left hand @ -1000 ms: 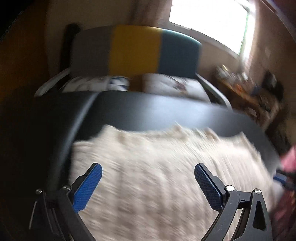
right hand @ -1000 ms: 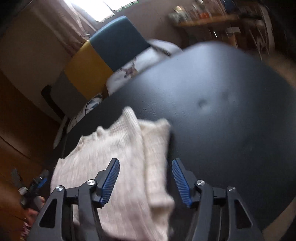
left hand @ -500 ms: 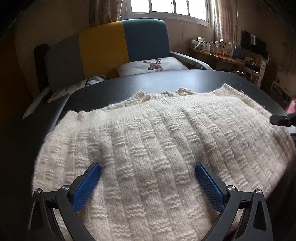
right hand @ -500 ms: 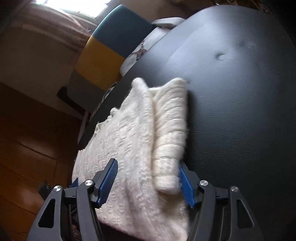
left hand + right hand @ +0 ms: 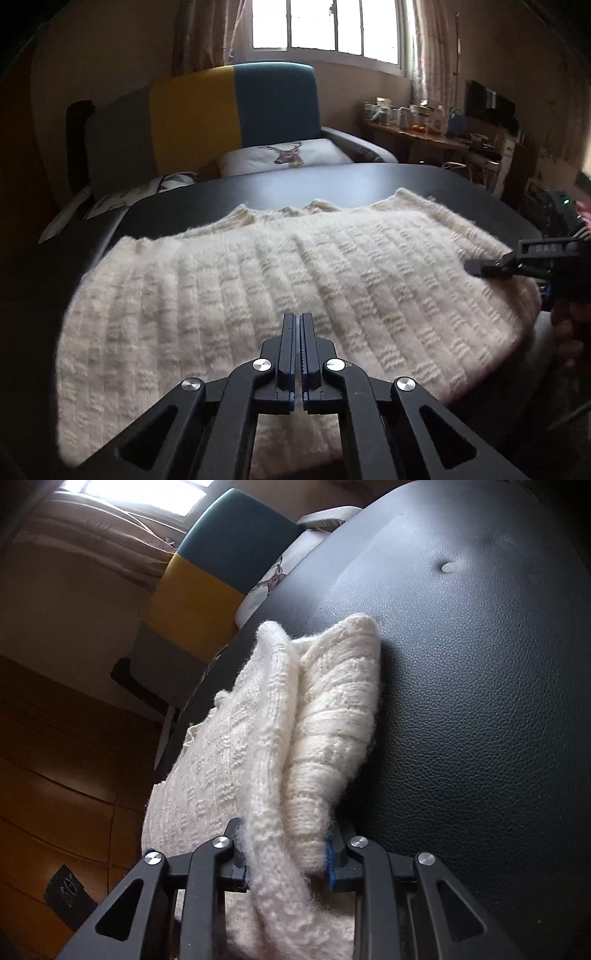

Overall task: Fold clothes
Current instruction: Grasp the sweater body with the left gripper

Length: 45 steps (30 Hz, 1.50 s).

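Fingers: left gripper (image 5: 297,321) closed empty above cream knitted sweater (image 5: 280,291); right gripper (image 5: 286,853) closing on sweater's right folded edge, black leather table (image 5: 480,701).

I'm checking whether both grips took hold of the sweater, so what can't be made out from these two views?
- Left wrist view: whether the shut left gripper pinches any knit; its own fingers hide the sweater beneath.
- Right wrist view: the pads of the right gripper, whose jaws are closing, are buried in the bunched fold.
- Both views: the sweater's near hem is cut off by the bottom edge and gripper frames.
- Left wrist view: items on the far desk are too small.
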Motion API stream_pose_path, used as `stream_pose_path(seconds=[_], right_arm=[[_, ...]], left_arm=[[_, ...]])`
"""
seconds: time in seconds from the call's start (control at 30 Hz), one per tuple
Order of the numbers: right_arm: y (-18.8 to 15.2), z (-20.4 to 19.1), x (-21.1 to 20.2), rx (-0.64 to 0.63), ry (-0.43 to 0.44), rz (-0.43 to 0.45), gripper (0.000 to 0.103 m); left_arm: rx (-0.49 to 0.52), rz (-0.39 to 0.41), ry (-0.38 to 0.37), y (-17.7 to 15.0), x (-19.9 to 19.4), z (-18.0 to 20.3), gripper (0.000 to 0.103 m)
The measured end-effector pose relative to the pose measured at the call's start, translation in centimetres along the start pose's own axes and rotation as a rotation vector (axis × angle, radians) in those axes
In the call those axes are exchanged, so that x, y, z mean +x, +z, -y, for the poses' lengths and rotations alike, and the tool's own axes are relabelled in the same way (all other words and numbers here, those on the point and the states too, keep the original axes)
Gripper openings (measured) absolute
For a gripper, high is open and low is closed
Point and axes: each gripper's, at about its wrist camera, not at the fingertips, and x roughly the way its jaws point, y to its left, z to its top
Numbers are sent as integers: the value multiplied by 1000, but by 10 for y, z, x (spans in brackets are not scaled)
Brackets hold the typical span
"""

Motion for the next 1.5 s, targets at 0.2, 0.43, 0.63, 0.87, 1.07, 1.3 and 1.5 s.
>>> stream_pose_path(seconds=[0.2,0.43,0.63,0.87,1.07,1.3,1.5], right_arm=[[-1,3,-5,-9,2,17,25],[-3,2,-3,-8,-9,25,25],[-1,-5,-1,22,-45,31,26],[-2,-31,-23,39,-33,43,26],[3,-79,-29,9,-24,44,25],[8,-112,-41,-16,-32,37,25],[12,-136,-41,-16,-15,28,25]], left_arm=[[-47,40,-74,-11,-11,0,0],[103,-62,62,-17,27,26,1],[47,-73,35,-13,30,19,1],[-3,-74,-10,-20,24,12,1],[-69,-90,-64,-17,20,2,1],[-94,-51,-37,0,-5,-26,1],[-117,1,183,8,-22,-97,2]])
